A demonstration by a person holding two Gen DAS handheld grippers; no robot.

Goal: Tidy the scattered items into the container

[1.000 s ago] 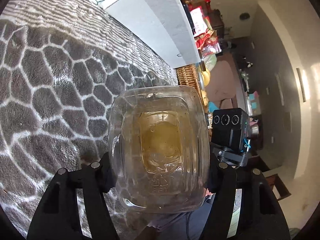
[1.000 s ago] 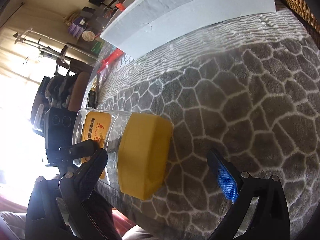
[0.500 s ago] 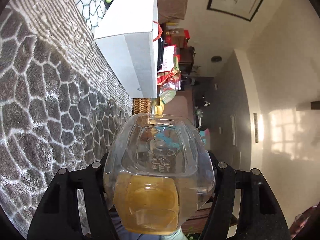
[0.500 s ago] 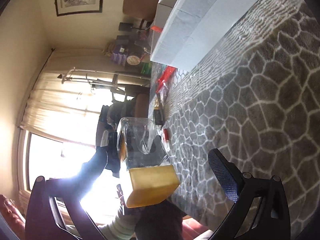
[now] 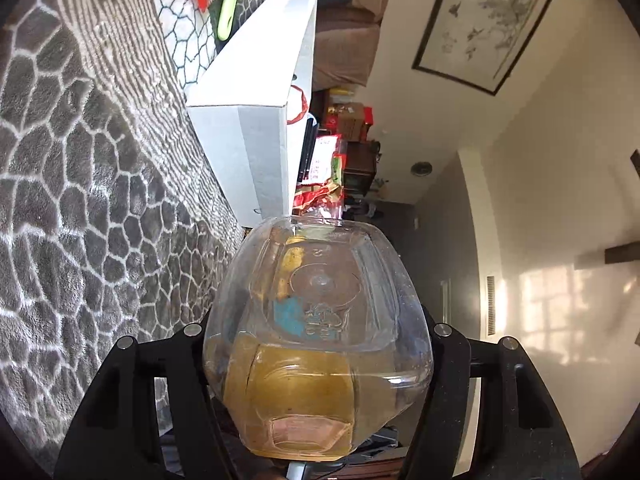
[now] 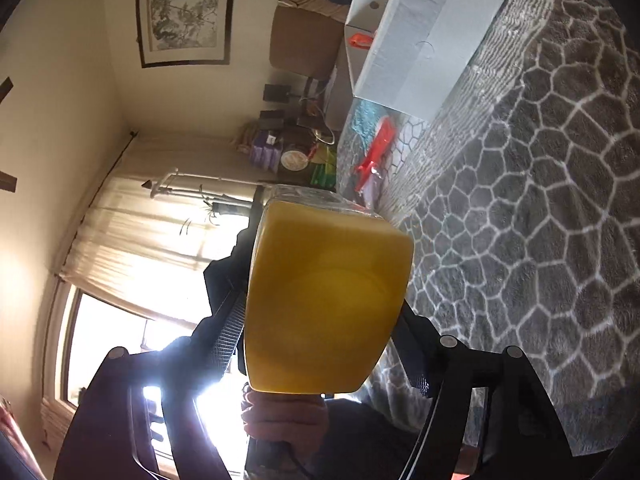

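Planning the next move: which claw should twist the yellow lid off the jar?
Right. The right claw sits around the yellow lid, touching both sides. The left claw clamps the clear jar by its body, so it probably should just hold steady.

On my left wrist view the clear jar (image 5: 318,332) shows moulded marks on its base; a small raised numeral near the upper edge looks like a 2, and an embossed recycling-type mark sits below the centre, too blurred to read; I can read nothing on the white box (image 5: 256,132).
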